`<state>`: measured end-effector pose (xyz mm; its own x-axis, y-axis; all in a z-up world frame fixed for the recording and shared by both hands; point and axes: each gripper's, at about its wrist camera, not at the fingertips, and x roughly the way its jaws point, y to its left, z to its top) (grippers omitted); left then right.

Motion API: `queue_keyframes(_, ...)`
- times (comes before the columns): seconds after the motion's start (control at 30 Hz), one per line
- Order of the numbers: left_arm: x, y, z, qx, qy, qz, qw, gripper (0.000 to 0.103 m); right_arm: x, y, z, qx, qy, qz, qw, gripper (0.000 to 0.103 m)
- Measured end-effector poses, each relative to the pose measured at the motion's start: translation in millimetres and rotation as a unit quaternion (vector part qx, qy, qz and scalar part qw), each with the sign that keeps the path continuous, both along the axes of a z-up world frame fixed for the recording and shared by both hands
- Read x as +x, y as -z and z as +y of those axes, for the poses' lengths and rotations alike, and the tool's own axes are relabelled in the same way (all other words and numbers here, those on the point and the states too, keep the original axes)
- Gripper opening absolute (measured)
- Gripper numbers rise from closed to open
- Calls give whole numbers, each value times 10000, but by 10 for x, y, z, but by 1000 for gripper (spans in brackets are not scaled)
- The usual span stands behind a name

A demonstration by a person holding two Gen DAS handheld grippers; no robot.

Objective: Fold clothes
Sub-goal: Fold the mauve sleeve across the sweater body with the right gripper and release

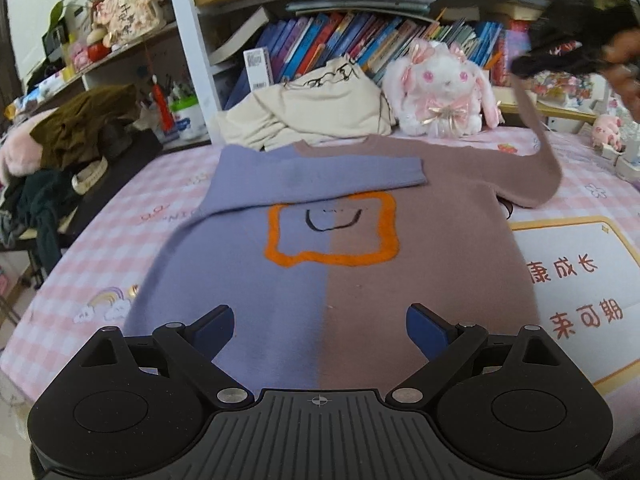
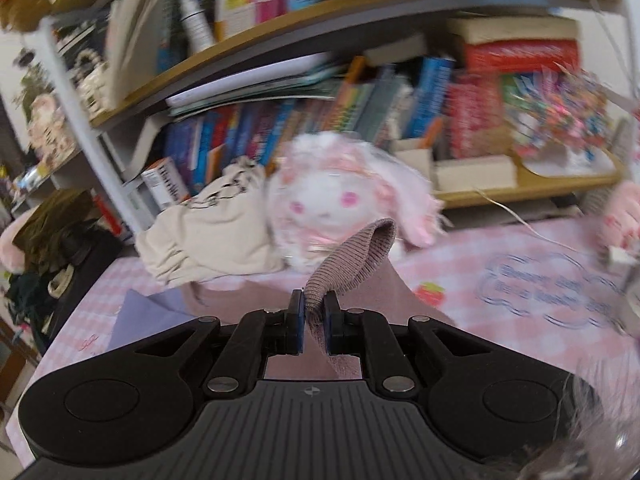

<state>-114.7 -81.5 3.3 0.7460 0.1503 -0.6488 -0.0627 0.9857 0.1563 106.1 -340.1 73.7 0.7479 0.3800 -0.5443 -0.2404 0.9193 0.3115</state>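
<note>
A two-tone sweater, lilac on the left half and brown on the right, lies flat on the pink checked cloth. An orange frame with a black smile marks its chest. Its lilac sleeve is folded across the chest. The brown sleeve rises off the cloth to the upper right. My right gripper is shut on that sleeve's ribbed cuff, seen lifted in the right wrist view. My left gripper hovers over the sweater's hem, open, with nothing between its blue pads.
A cream garment and a pink-and-white plush rabbit sit behind the sweater against a bookshelf. Dark clothes pile up at the left. A printed sheet lies to the sweater's right.
</note>
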Motion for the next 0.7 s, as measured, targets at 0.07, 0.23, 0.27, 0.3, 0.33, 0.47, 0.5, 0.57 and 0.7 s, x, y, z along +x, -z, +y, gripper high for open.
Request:
queue_keyframes(0.07,-18,0,73,61,119,-33,9999,95,39,-31,209,-54,-91,-42,9999,9)
queue_keyframes(0.23,-55,0,279,212,323,-115,9992,95,159,-83,699,-158,-280,-120,9994,9)
queue_keyframes(0.27,-59,-2,335,229,339,-126,9991,95,177,-91,791,-169,-320,-133,9993,9)
queue_keyframes(0.3,-64,-4,394,240,340,-144,9990,95,196,-98,883,-180,-359,-146,9991,9)
queue_keyframes(0.33,-70,-5,457,239,315,-165,9991,95,216,-107,978,-196,-402,-165,9989,9)
queue_keyframes(0.47,-88,-21,704,199,185,-249,9993,95,277,-135,1365,-260,-577,-239,9977,9)
queue_keyframes(0.5,-88,-30,776,170,142,-278,9994,95,292,-134,1460,-276,-625,-250,9974,9)
queue_keyframes(0.57,-84,-53,892,137,76,-349,9993,95,318,-131,1655,-313,-722,-268,9965,9)
queue_keyframes(0.7,-90,-122,1053,203,-20,-551,9983,95,357,-80,2060,-371,-919,-202,9949,9)
